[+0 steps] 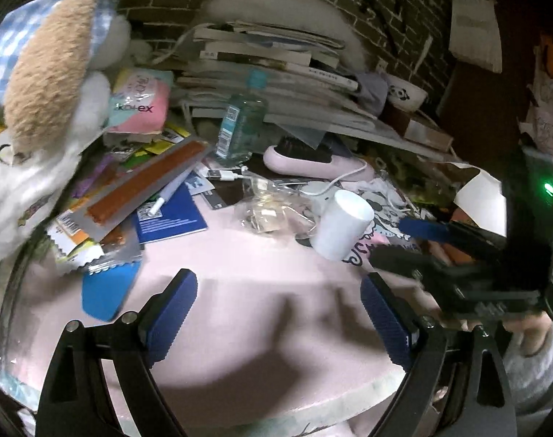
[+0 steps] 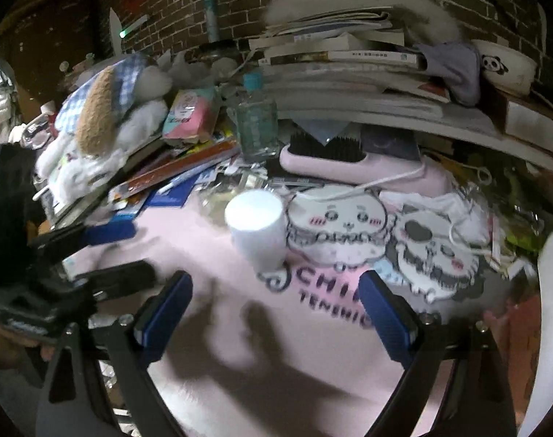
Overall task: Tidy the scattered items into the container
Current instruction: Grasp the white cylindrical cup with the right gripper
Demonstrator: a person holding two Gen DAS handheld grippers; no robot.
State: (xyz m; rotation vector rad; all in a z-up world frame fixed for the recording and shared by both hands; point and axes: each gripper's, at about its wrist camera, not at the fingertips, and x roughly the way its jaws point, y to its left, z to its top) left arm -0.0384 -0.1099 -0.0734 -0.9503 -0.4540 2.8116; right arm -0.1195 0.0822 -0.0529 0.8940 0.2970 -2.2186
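Both your grippers were empty. The left gripper (image 1: 278,313) had its jaws spread wide over bare pink mat (image 1: 262,313), nothing between the pads. The right gripper (image 2: 276,313) was also spread, pinching nothing, over the printed part of the mat.

No container could be made out for sure in either view; a curved clear rim at the left edge of the left wrist view might have been one, but you couldn't tell.

The nearest scattered item was the white cup (image 2: 256,227), lying tilted near the middle of the mat, just beyond the right gripper and touching the cartoon print. It looked light, thin-walled and smooth, so it would probably crush or squirt out under a hard squeeze; I'd have taken it across the body near the mouth, gently.

Just behind it sat a clear plastic bag (image 1: 273,207): limp, crinkly, slippery, best pinched at a bunched corner.

Toward the back edge:
- pink hairbrush (image 2: 334,162), rigid, with a white cable lying across it that might have dragged; grip the handle.
- clear bottle (image 1: 240,127), upright, part-filled, heavier, slick; grip mid-body.

At the left edge, flat packets (image 1: 145,189) and a blue booklet (image 1: 171,218) lay overlapped, thin, hard to get under.
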